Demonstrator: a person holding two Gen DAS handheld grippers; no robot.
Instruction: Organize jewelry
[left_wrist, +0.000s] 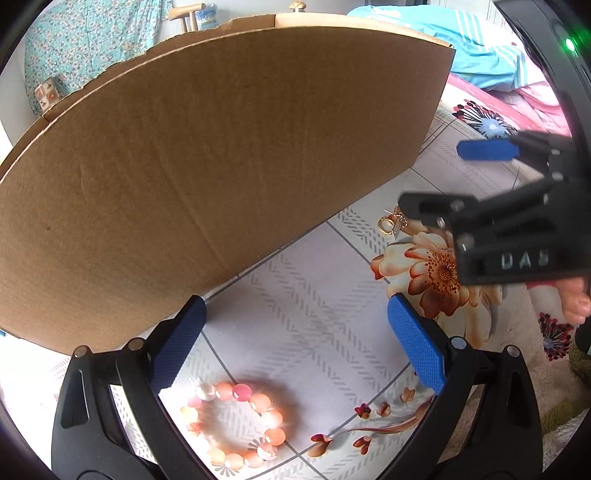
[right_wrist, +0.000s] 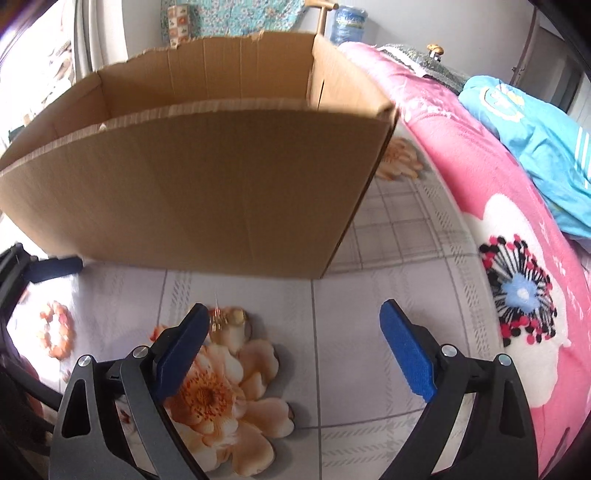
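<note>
A pink and orange beaded bracelet (left_wrist: 236, 424) lies on the floral sheet just below my open, empty left gripper (left_wrist: 295, 332); it also shows at the left of the right wrist view (right_wrist: 55, 329). Small gold jewelry (left_wrist: 392, 223) lies on the sheet near the box, beside the printed flower, and in the right wrist view (right_wrist: 227, 319) it sits just by the left finger. My right gripper (right_wrist: 295, 343) is open and empty above the sheet; it also appears from the side in the left wrist view (left_wrist: 443, 177). An open cardboard box (right_wrist: 207, 184) stands behind both.
A pink floral blanket (right_wrist: 498, 221) and blue clothing (right_wrist: 535, 147) lie to the right of the box. A water bottle (right_wrist: 347, 22) and wooden chair stand behind it. The flower-printed sheet (right_wrist: 369, 332) covers the surface.
</note>
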